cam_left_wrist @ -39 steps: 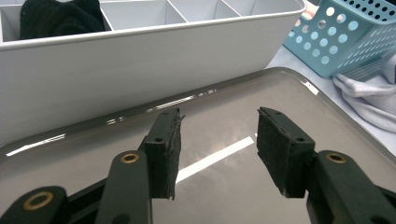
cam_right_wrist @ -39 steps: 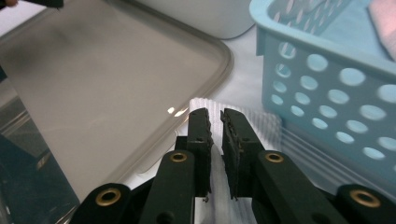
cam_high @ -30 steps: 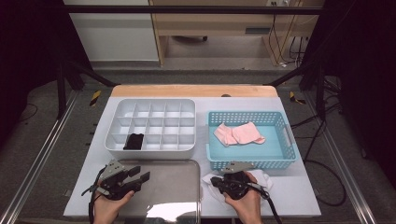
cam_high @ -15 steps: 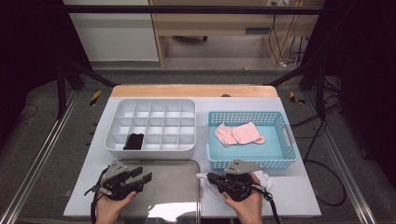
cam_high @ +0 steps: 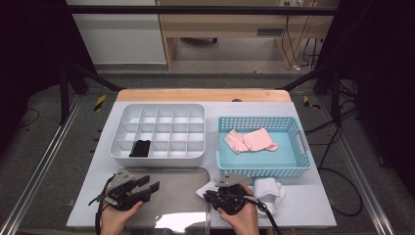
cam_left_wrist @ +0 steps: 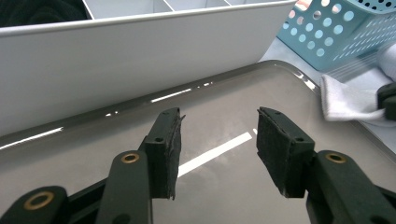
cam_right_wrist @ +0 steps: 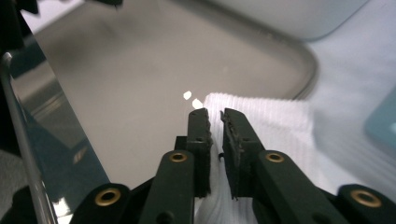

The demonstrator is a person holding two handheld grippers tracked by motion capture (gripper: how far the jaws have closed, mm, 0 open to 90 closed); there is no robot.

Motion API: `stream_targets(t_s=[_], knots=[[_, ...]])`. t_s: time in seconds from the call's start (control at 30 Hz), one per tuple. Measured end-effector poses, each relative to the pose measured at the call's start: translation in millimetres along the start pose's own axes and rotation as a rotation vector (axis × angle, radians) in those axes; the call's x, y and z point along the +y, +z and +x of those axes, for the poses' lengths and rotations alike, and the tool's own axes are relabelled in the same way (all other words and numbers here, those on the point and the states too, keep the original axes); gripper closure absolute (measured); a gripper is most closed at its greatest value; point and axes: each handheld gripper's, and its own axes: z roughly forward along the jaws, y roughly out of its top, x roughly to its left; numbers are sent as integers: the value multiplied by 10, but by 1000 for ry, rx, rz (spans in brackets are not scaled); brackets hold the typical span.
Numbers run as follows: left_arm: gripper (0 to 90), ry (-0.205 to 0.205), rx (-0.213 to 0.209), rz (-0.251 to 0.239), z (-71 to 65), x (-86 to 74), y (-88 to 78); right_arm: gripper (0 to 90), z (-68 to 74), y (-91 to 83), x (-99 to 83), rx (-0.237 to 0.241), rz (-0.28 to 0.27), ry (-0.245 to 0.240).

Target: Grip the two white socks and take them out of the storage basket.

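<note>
A white sock [cam_high: 268,189] lies on the table in front of the blue basket, one end reaching the right rim of the grey metal tray [cam_high: 181,177]. My right gripper [cam_high: 208,196] points left over that end. In the right gripper view its jaws [cam_right_wrist: 215,117] have just been opening and stand a narrow slit apart over the white sock [cam_right_wrist: 275,119], with a sliver of cloth showing in the gap and the pads not pressing on it. My left gripper [cam_high: 150,183] hovers open over the tray's left part, with nothing between its pads [cam_left_wrist: 218,135].
A white compartment box [cam_high: 161,105] stands behind the tray with a black item [cam_high: 140,148] in a front-left cell. The blue basket [cam_high: 264,171] to its right holds pink socks [cam_high: 249,140]. The table's front edge runs close under both hands.
My right hand has shifted a little to the left, toward the tray. The left hand has kept still.
</note>
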Motion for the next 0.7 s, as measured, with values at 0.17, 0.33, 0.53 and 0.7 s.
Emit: stream_targets(t_s=[0.17,0.33,0.53,0.7], knots=[[491,-2,0,-6,0,3,-9,735,-60,-242,47,-26,-90,6],[491,-1,-5,0,-10,-1,4,713,-237,-420,-41,-92,-121,33],[490,4,-13,9,-45,-4,31,691,-312,-369,-310,-72,-52,73],[490,-2,-14,13,-58,-1,53,666,-302,-273,-407,-37,-26,81]])
